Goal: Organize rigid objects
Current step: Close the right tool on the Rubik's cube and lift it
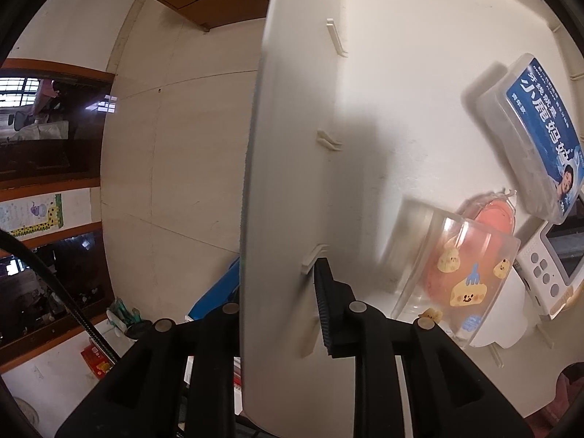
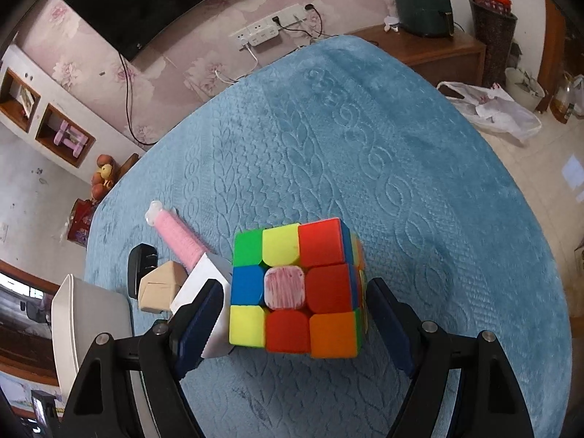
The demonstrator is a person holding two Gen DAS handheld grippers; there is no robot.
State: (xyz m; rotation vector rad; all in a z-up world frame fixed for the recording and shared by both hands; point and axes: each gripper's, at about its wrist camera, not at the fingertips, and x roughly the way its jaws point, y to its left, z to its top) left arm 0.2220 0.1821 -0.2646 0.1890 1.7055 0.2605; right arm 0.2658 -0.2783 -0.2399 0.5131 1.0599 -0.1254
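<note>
In the right wrist view a colourful puzzle cube (image 2: 295, 288) lies on the blue quilted bedspread (image 2: 401, 168). My right gripper (image 2: 294, 325) is open with one finger on each side of the cube, small gaps showing. In the left wrist view my left gripper (image 1: 284, 306) is shut on the side wall of a white plastic bin (image 1: 288, 116), one finger inside and one outside. The bin holds a clear cup with cartoon stickers (image 1: 456, 281), a clear box with a blue label (image 1: 536, 135), a pink-lidded container (image 1: 489, 215) and a white handheld device (image 1: 547, 266).
Left of the cube lie a pink-wrapped tube (image 2: 175, 233), a beige box (image 2: 160, 286), a white box (image 2: 204, 292) and a black plug adapter (image 2: 140, 266). The white bin (image 2: 87, 328) stands at the bed's left edge. Floor tiles (image 1: 175, 146) lie beyond it.
</note>
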